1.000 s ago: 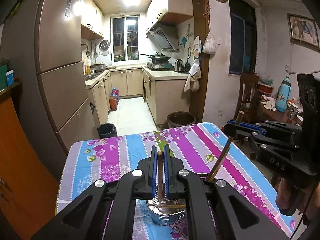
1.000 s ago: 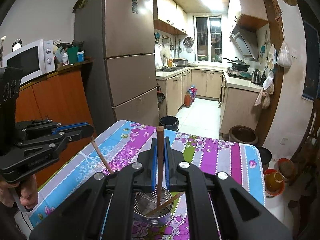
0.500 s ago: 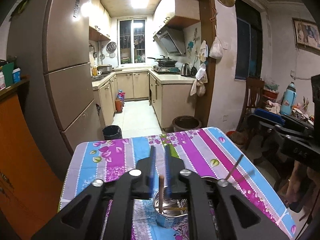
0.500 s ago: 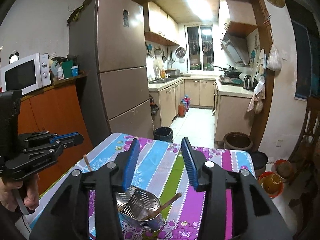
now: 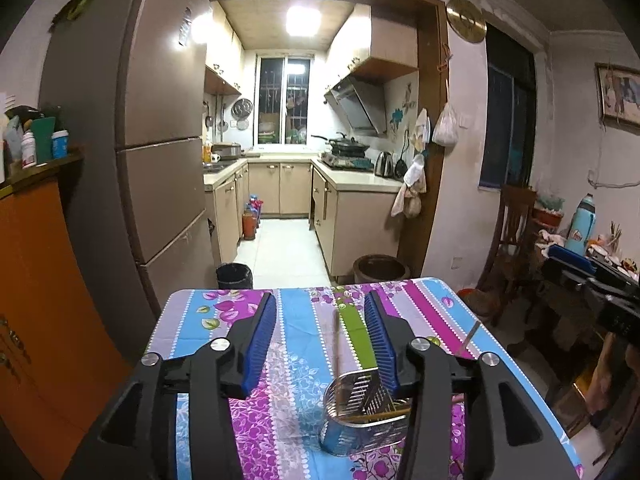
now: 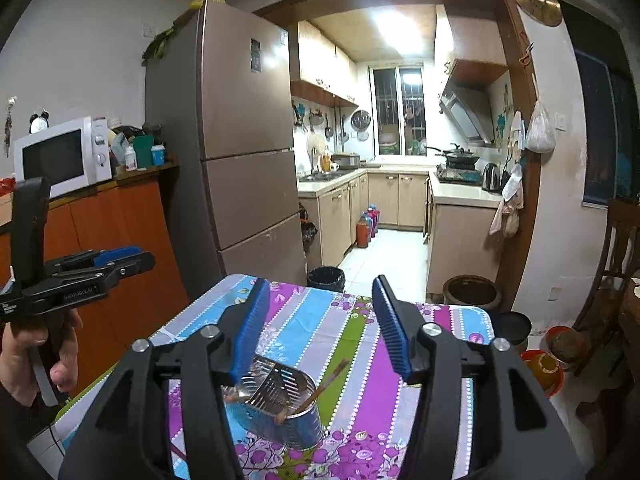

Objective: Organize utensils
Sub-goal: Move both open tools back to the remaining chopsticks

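Note:
A metal utensil holder [image 5: 360, 420] [image 6: 280, 404] stands on the striped floral tablecloth [image 5: 296, 344] [image 6: 320, 320]. It holds a slotted metal utensil [image 6: 276, 384] and brown chopsticks [image 6: 332, 376]. My left gripper [image 5: 322, 336] hangs above and behind the holder with its jaws opening. A blurred chopstick [image 5: 336, 336] stands loose between the blue pads, touching neither. Another thin blurred stick [image 5: 466, 338] shows to the right. My right gripper [image 6: 322, 328] is over the holder too, jaws opening, with nothing pressed between them. Each gripper appears in the other's view: the right gripper [image 5: 592, 280], and the left gripper [image 6: 92, 272] with the hand [image 6: 32, 352] that holds it.
A tall brown fridge [image 6: 240, 160] and an orange cabinet [image 5: 40, 300] with a microwave [image 6: 60, 156] stand left of the table. Beyond the far table edge are a black bin [image 5: 234, 276] and a clay pot [image 5: 380, 268]. A wooden chair [image 5: 512, 224] and a cluttered side table are at the right.
Both grippers were shut on a chopstick each; both have opened and drawn back and slightly up. The chopsticks dropped towards the holder, the right one now resting in it.

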